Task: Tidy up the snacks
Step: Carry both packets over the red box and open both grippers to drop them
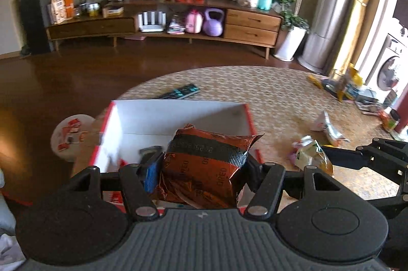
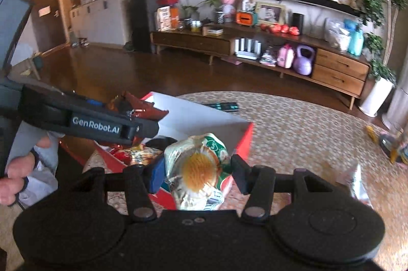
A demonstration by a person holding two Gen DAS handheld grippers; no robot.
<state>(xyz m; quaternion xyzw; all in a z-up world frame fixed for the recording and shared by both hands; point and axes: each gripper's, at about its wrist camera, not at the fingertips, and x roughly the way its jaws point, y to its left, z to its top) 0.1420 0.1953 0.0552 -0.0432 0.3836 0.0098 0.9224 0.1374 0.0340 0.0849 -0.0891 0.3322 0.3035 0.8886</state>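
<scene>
My left gripper (image 1: 201, 161) is shut on an orange-brown Oreo packet (image 1: 204, 169), held over a red box with white inner walls (image 1: 178, 115). To its right, my right gripper (image 1: 329, 156) carries a white-and-green snack packet (image 1: 309, 153). In the right wrist view, the right gripper (image 2: 197, 166) is shut on that packet (image 2: 201, 164), which shows a round yellow-orange picture. It hangs at the near right corner of the box (image 2: 199, 115). The left gripper (image 2: 137, 115) holds the Oreo packet (image 2: 142, 109) above the box's left side. Several snacks (image 2: 135, 155) lie inside.
The box stands on a round woven surface (image 1: 280, 92). A dark remote (image 1: 181, 91) lies behind the box. Loose snack packets (image 1: 329, 125) lie to the right, a silver one (image 2: 357, 184) close by. A white stool (image 1: 71, 136) stands at the left, and a person's hand (image 2: 15, 184) grips the left handle.
</scene>
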